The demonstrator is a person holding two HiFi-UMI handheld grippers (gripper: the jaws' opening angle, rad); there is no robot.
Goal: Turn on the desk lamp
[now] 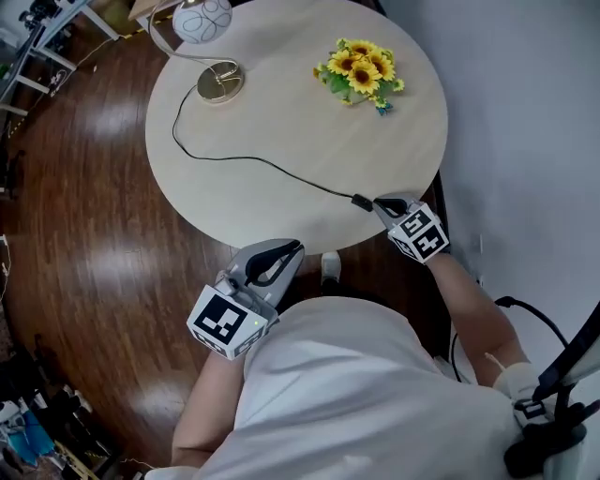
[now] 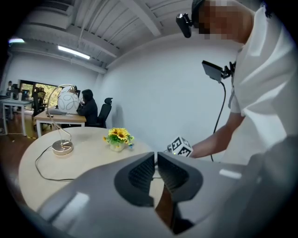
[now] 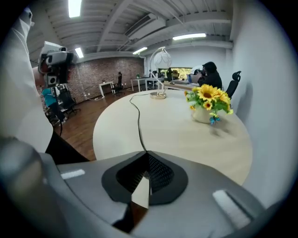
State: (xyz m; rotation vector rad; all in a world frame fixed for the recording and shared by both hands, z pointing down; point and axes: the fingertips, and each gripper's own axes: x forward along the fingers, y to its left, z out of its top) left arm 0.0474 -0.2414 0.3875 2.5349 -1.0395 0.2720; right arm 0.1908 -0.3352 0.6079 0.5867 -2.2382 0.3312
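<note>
The desk lamp (image 1: 219, 82) stands at the far left of the round table (image 1: 281, 122), with a gold base and a white globe shade (image 1: 202, 19). Its black cord (image 1: 253, 161) runs across the top to an inline switch (image 1: 361, 201) near the front right edge. My right gripper (image 1: 382, 202) is shut, its tips right at the switch. In the right gripper view the cord (image 3: 138, 121) ends at the closed tips of the right gripper (image 3: 147, 155), which hide the switch. My left gripper (image 1: 292, 248) is shut and holds nothing, off the table's near edge. The left gripper view shows the left gripper (image 2: 156, 160) and the lamp (image 2: 62, 147).
A small pot of sunflowers (image 1: 361, 73) sits at the table's far right. A white wall runs close along the right side. Dark wood floor (image 1: 84, 234) surrounds the table. A black cable and stand (image 1: 553, 375) are at my right. A seated person (image 2: 88, 108) is at a far desk.
</note>
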